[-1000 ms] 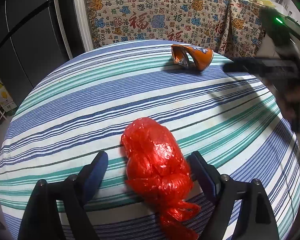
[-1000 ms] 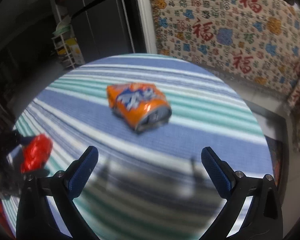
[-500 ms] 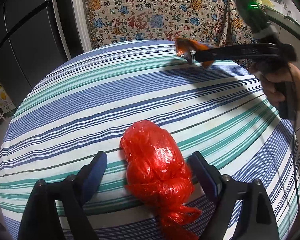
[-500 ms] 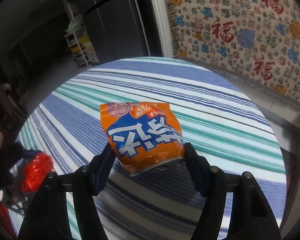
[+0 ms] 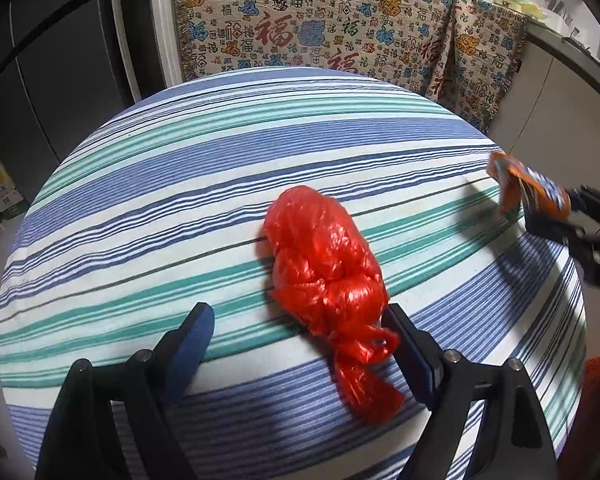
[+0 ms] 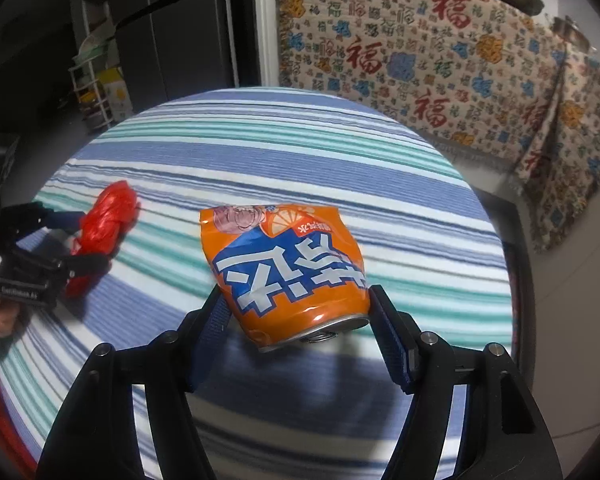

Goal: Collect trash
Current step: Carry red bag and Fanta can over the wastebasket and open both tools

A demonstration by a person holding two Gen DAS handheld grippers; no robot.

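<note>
Nearest to you, your right gripper is clamped on the crushed orange can: both blue pads press its dented sides, its jaws having closed onto it within the last second. The can is carried above the striped tablecloth, its opened end turned toward the camera and its printed label upside down. In the left wrist view the same can shows at the right edge of the table, with the right gripper's dark frame behind it.

Your left gripper has its jaws spread wide around the knotted red plastic bag, which lies on the cloth in the near middle of the table. The right pad sits just beside the bag's knotted tail; whether it touches I cannot tell. The left pad stands well apart from it, so the bag is not gripped. From the right wrist view the bag lies at the left, between the left gripper's dark fingers.

Farther out, the cloth between the bag and the far rim is bare stripes. Beyond the table hangs a patterned fabric with red characters, draped over furniture at far right. A dark refrigerator stands far left, with a small rack of boxes beside it.
</note>
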